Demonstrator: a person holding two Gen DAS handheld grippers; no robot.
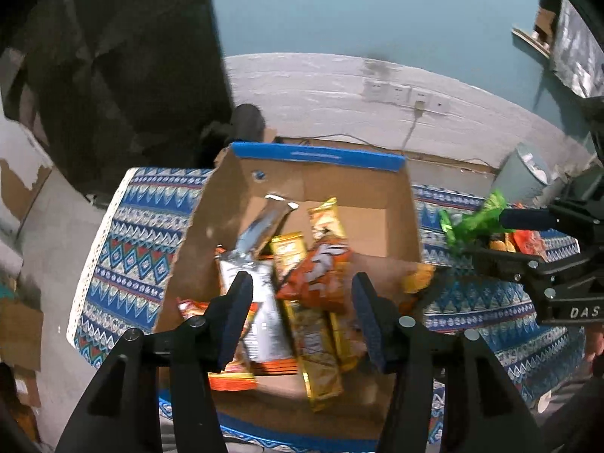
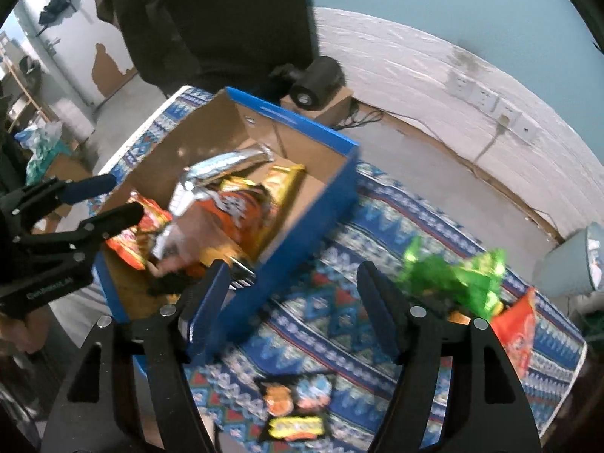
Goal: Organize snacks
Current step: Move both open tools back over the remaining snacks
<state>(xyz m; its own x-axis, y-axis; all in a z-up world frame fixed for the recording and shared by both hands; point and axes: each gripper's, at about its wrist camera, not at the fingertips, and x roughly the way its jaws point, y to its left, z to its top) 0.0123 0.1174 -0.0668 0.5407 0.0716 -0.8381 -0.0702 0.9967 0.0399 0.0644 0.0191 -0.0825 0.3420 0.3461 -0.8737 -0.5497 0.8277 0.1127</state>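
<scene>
- Several snack packets are already piled in the cardboard box (image 1: 377, 188), a jumble of silver, gold and orange wrappers leaning on one another, with the orange packet (image 1: 317, 268) lying on top, near the middle.
- The box, brown inside and blue outside, sits open on the patterned cloth (image 1: 124, 249), and that looks like the collecting point: low walls, wide mouth, easy to drop things in from above.
- Left gripper (image 1: 302, 317) hovers right over the heap, fingers spread wide with nothing between them (my read: it has either just let go or is lining up a tidy-up nudge, I can't tell which).
- Right gripper (image 2: 294, 309) hangs beside the box's blue outer wall, above the cloth; its fingers are spread too, gripping nothing.
- Loose stock is waiting outside the box: a green packet (image 2: 456, 283), crinkly and blurred, just beyond the right finger; a red-orange packet (image 2: 517, 336) at the cloth's far edge; and a dark packet (image 2: 294, 411) with bright cartoon print lying flat on the cloth, low in the right wrist view.
- These bags look light and slippery, so a pinch at a sealed edge seems the safer hold.
- Further out: a pale bin (image 2: 573, 264) off the cloth's corner, wall sockets (image 1: 407, 94) behind.
</scene>
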